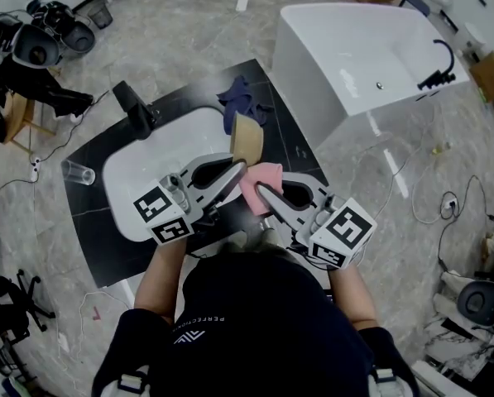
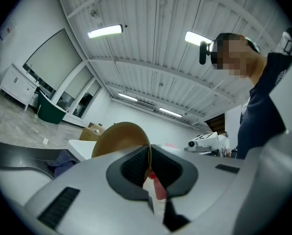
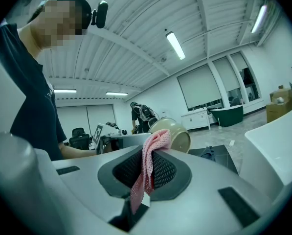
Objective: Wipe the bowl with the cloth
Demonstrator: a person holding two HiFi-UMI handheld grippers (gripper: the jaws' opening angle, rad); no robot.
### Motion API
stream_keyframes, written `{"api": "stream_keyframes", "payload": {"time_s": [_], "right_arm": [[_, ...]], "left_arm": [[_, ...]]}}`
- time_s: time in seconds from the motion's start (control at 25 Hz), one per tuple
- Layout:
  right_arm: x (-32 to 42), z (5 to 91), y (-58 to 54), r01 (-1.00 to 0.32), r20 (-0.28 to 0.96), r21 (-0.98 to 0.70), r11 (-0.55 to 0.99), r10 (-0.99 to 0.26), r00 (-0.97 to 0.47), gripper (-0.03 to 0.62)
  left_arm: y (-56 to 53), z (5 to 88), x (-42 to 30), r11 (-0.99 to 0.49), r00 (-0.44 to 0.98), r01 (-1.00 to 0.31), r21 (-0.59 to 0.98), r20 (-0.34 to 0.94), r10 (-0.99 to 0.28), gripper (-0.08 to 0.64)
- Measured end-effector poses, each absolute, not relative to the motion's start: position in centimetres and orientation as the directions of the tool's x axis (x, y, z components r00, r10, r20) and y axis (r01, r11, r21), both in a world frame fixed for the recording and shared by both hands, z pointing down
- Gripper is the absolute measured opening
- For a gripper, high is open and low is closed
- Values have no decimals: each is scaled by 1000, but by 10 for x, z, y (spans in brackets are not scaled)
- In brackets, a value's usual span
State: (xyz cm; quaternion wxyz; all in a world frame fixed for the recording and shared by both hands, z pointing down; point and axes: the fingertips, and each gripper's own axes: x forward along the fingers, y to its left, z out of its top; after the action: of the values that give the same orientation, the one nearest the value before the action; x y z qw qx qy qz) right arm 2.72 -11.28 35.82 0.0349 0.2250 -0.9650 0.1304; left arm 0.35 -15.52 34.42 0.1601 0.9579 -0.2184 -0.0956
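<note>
My left fingers (image 2: 131, 168) are pinched nearly together on the thin rim of the bowl (image 2: 119, 136). The wall of the bowl stands edge-on between the two pads and its round tan body rises past their tips. My right fingers (image 3: 165, 170) are closed on the pink cloth (image 3: 153, 148). A fold of it is clamped between the pads, a bunch pokes out at the tips and a tail hangs down towards me.

From the head view both hands meet in front of my chest, above the near edge of the white sink (image 1: 139, 168). The bowl is tilted on its side, just on the far side of the cloth. The bunch of cloth is right at the bowl's near edge, but I cannot tell whether it is pressing on it or only just beside it.

So I judge that both grips are made and the two things are brought together. The rubbing itself is either barely begun or about to start, and nothing on the bowl shows how much has been wiped.

Farther out, the sink sits in a black worktop (image 1: 89, 230). On it are a dark blue rag (image 1: 242, 98) at the far side and a clear glass (image 1: 79, 172) at the left.
</note>
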Motion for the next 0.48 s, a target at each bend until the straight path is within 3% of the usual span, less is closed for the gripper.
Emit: {"api": "stream_keyframes", "payload": {"time_s": [0.24, 0.48], "right_arm": [[40, 349, -123, -495, 94, -228, 838, -487, -868, 49], [49, 340, -132, -549, 32, -246, 799, -559, -828, 49]], "left_arm": [[-164, 361, -5, -806, 861, -454, 379, -47, -507, 20], [-153, 367, 5, -821, 884, -419, 388, -33, -466, 20]]}}
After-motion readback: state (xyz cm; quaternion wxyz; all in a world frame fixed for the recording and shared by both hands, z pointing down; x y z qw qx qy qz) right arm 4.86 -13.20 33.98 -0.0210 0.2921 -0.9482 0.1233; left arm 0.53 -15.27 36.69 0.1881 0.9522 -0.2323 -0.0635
